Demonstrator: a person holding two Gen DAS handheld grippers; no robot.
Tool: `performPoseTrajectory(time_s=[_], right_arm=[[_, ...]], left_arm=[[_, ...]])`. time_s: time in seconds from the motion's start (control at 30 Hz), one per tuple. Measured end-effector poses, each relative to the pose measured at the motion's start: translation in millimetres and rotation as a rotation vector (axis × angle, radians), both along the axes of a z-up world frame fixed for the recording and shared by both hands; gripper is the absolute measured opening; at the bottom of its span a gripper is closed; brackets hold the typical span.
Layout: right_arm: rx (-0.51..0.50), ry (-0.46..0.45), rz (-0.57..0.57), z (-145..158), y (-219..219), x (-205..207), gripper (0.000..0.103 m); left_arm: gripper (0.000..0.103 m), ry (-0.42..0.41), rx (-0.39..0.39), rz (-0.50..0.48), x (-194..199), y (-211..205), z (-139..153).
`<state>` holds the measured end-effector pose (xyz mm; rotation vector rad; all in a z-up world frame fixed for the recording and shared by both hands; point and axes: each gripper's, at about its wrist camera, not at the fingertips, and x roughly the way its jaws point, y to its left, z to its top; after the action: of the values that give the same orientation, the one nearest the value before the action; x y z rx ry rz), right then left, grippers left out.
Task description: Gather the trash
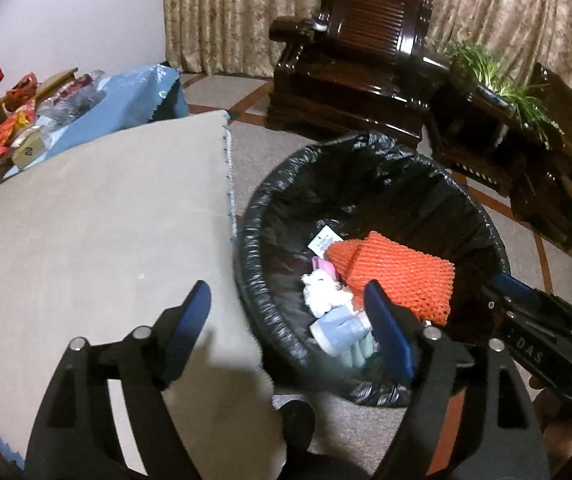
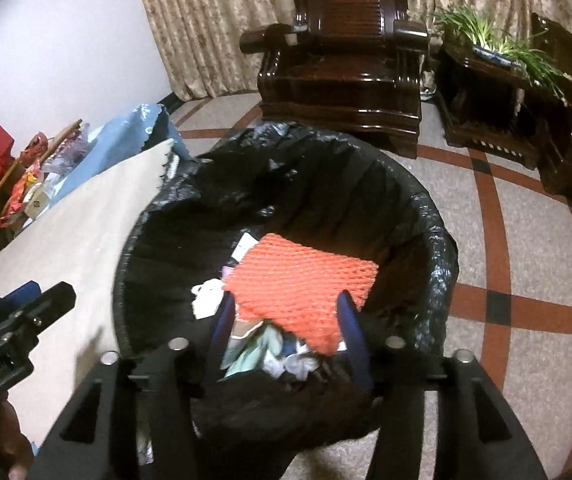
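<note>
Orange foam net [image 2: 302, 288] in bin [image 2: 438, 240], shoe [image 1: 298, 420] left-only

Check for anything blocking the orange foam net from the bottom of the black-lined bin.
Not clear: the orange foam net rests on a heap of paper and wrappers already in the bin.

Both tools are matte black plastic. The left gripper [image 1: 286, 320] carries two flat blue pads [image 1: 192, 320] on angular black arms, each pivot capped by a round silver pin [image 1: 141, 333]. The right gripper [image 2: 286, 316] is built alike, with blue pads [image 2: 352, 332] and silver pins [image 2: 395, 342]. White letters "DAS" [image 1: 531, 351] mark its side, near small screws.
</note>
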<state>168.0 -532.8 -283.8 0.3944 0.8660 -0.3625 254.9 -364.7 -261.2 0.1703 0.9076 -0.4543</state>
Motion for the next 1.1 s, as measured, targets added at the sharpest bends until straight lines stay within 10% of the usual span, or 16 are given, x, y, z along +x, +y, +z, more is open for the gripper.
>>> performPoseTrajectory(time_s=[0.2,0.47,0.87,1.1], right_arm=[[-0.004,-0.025,0.003,25,22,-8,0.059],[-0.080,-0.101,-0.004,91,79,-33,0.097],[-0.361,-0.195,0.064,205,232,-60,0.097],[-0.315,-0.348,0.146,246,286,-95,0.097]], left_arm=[[0.089,-0.031,-0.017,0.021,-15,27,27],[0.093,-0.121,0.031,0.112,-47,94,81],[0.097,-0.341,0.037,0.350,-120,239,190],[0.097,-0.420,0.023,0.494,-163,314,236]])
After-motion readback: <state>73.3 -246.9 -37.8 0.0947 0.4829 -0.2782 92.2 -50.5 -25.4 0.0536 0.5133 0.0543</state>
